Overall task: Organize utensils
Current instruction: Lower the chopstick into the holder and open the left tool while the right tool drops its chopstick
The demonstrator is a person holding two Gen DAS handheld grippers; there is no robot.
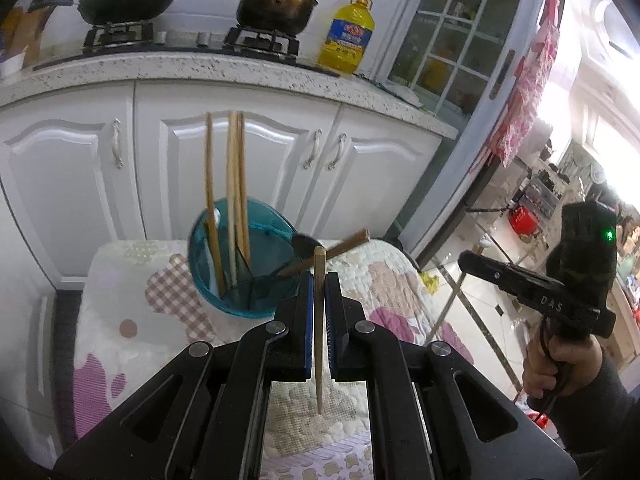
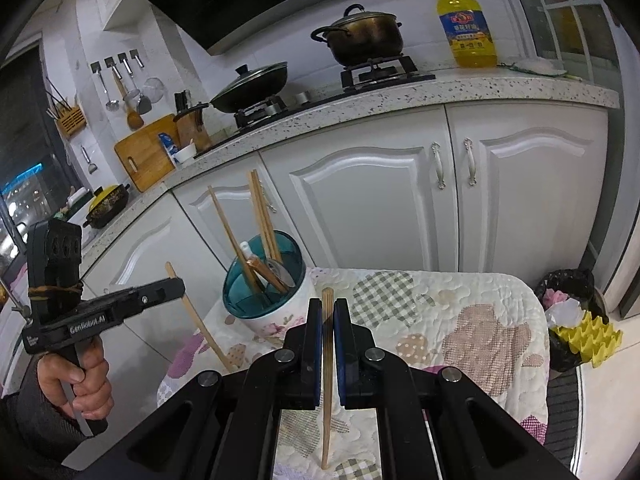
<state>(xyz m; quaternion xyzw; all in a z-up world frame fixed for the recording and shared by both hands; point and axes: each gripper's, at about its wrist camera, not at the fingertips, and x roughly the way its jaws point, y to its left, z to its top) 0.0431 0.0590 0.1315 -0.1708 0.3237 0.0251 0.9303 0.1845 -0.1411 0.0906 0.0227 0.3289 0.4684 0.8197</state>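
Left gripper: black two-finger tool with blue pads; jaws clamped on a pale wooden chopstick, held near upright with the thin tip pointing down over the quilt.
Right gripper: same build; jaws clamped on a second light wooden chopstick, also near upright, tip down.
Holder: teal-rimmed round utensil holder with a white floral body stands on the quilted patchwork surface, ahead of both grippers and apart from them.
Holder contents: several wooden chopsticks stand in the divided compartments; a dark spoon-like utensil and a brown-handled item lean at the rim. Exact compartments cannot be told.
Loose utensils: none visible on the quilt.
Step in hand: transport. Each gripper carries one chopstick; neither is yet above the holder opening.
Progress, as judged: late stage; most utensils are already in the holder.
Next move calls for: bringing one chopstick over the compartment with the standing chopsticks, keeping it vertical, lowering the tip past the rim, then opening the jaws.
Caution: the standing chopsticks may block entry.
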